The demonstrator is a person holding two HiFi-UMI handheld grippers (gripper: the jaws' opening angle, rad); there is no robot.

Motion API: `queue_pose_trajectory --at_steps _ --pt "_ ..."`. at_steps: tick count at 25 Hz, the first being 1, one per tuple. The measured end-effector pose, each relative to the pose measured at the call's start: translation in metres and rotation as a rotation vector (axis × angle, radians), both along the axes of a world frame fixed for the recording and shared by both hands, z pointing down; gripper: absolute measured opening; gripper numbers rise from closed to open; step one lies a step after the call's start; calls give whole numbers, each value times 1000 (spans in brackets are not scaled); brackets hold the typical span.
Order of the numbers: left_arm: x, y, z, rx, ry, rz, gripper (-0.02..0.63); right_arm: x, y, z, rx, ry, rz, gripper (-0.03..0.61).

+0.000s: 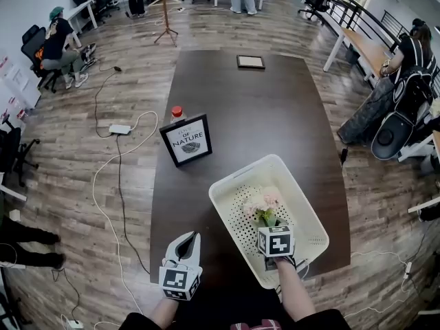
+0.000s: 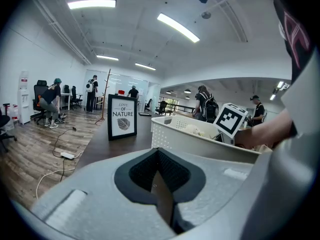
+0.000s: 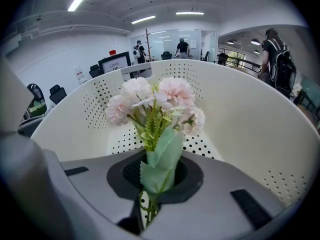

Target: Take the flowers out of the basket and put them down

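Inside the basket, the right gripper is pinching the flowers by their stems — jaws nearly together — for lifting.

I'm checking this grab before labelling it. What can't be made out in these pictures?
Head view: stems of the flowers, hidden behind the marker cube of the right claw.
Head view: the bottle, only its red cap shows behind the sign.
Head view: the picture frame, too small to read.

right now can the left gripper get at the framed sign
Probably yes: only bare table lies between the shut left gripper and the framed sign; the basket sits off to the side.
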State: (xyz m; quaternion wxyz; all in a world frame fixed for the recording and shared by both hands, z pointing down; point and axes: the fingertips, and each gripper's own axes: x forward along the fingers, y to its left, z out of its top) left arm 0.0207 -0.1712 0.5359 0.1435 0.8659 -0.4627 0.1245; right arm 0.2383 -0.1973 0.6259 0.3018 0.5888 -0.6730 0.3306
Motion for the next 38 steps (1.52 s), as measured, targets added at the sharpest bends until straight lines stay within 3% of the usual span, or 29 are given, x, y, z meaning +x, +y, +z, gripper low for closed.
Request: queue_pose_trajectory --at_steps 38 --pt "-24 10 -5 29 17 -42 8 -21 -11 -132 241 17 -42 37"
